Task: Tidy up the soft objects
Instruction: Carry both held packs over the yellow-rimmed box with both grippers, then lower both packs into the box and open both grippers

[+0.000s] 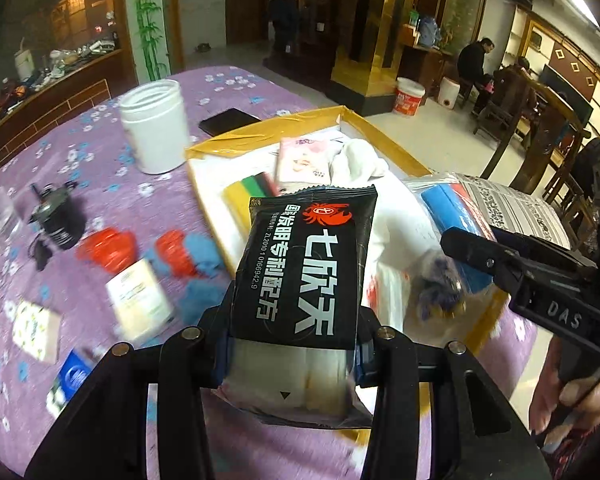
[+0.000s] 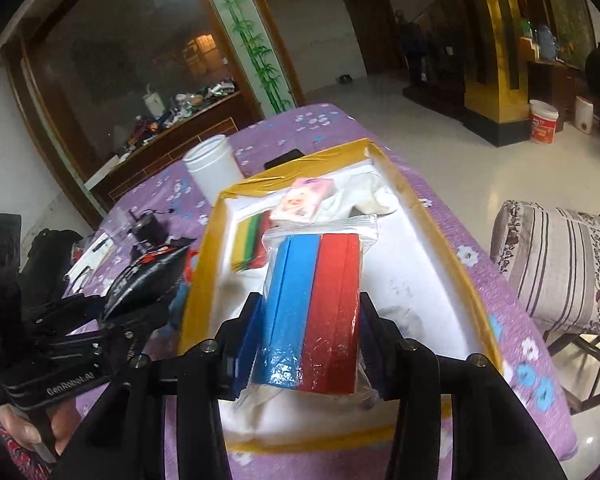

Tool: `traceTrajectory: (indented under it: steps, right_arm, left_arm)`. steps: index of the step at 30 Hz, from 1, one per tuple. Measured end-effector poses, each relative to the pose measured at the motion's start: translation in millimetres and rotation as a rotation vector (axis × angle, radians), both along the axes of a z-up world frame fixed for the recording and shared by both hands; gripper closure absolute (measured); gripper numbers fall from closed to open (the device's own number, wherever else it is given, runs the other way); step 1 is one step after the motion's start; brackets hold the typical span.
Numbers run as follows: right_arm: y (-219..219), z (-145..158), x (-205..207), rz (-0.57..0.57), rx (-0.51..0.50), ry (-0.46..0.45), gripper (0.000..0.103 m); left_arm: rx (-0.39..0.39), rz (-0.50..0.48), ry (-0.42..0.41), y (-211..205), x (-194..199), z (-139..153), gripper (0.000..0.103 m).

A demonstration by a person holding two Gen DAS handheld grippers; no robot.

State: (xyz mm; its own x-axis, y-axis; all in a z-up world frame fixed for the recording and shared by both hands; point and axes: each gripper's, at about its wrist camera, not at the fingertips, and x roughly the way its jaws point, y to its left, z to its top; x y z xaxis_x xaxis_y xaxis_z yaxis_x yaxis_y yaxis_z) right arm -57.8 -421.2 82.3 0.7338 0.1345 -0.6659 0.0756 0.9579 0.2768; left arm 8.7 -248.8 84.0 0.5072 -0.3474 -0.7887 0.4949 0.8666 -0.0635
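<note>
Several soft items already in the box (image 2: 440,240). Left gripper (image 1: 296,344) clamped on black packet (image 1: 308,264), right gripper (image 2: 308,320) on bagged sponges (image 2: 316,300). Gloves (image 1: 188,256) left outside.

Your left gripper (image 1: 296,354) is holding the wet-wipe packet (image 1: 306,264) over the near-left edge of the box (image 2: 432,216), which is sitting on the table (image 1: 100,168). To its right, your right gripper (image 2: 306,344) is holding the bagged sponges (image 2: 316,304) above the box's near half. Inside the box, the cloth stack (image 2: 250,240) is lying at the left, the tissue pack (image 2: 304,200) behind it, and the glove (image 2: 364,196) to that pack's right. The jar (image 1: 154,124) is standing left of the box, and the cushioned chair (image 2: 560,264) is sitting off the table's right side.
</note>
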Motion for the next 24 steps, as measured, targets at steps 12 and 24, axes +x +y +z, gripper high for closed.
traceTrajectory:
  steps: [12, 24]
  right_arm:
    - [-30, -26, 61, -0.036, -0.003, 0.119, 0.056]
    - [-38, -36, 77, -0.046, -0.003, 0.163, 0.05]
  left_arm:
    - [0.041, -0.007, 0.074, -47, 36, -23, 0.061]
    - [0.027, -0.028, 0.113, -55, 41, -32, 0.054]
